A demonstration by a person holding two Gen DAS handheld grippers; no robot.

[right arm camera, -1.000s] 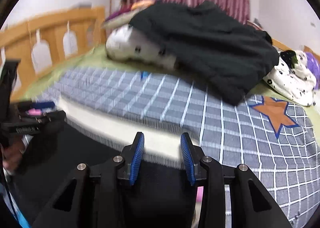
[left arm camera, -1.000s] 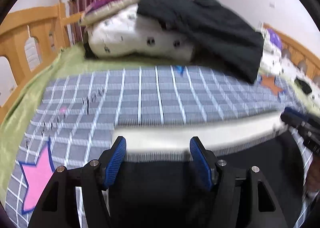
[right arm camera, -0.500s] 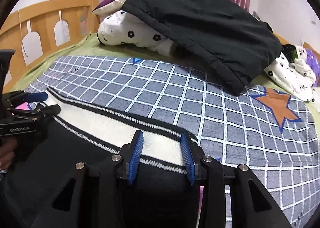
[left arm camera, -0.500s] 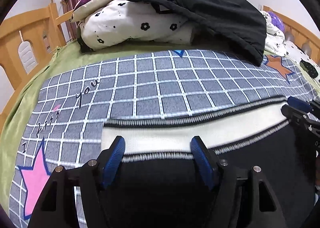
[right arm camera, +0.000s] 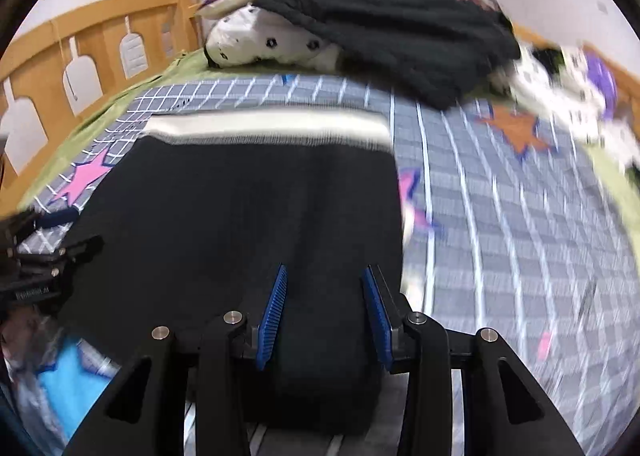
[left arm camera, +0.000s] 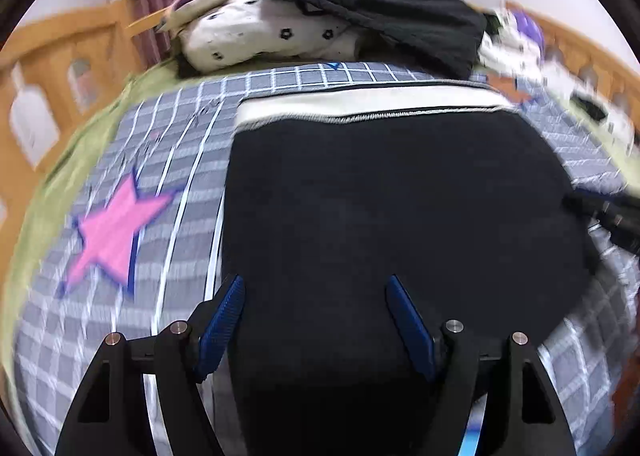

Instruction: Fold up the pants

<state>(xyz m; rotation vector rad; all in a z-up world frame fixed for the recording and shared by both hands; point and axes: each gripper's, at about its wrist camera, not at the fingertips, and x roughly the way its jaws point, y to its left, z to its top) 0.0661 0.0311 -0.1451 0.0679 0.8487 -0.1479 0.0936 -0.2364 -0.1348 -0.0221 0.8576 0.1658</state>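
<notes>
The black pants [left arm camera: 392,224] lie flat on the grey checked bedspread [left arm camera: 176,224], their cream waistband [left arm camera: 360,106] at the far end. They also show in the right wrist view [right arm camera: 240,224] with the waistband [right arm camera: 264,128] far. My left gripper [left arm camera: 316,320] is open, its blue pads apart above the near part of the black cloth. My right gripper [right arm camera: 324,312] is open over the near right part of the pants. Each gripper shows at the edge of the other's view, the right one [left arm camera: 612,220] and the left one [right arm camera: 44,260].
A pile of bedding with a black garment [left arm camera: 376,12] and a spotted white quilt [left arm camera: 264,36] sits at the far end of the bed. A wooden bed rail [right arm camera: 80,56] runs along the left. More bedding [right arm camera: 568,72] lies at the far right.
Both grippers have drawn back from the waistband toward the near end of the pants and risen. The waistband now lies flat on the bedspread, far from the fingers. Both views are blurred by motion.
</notes>
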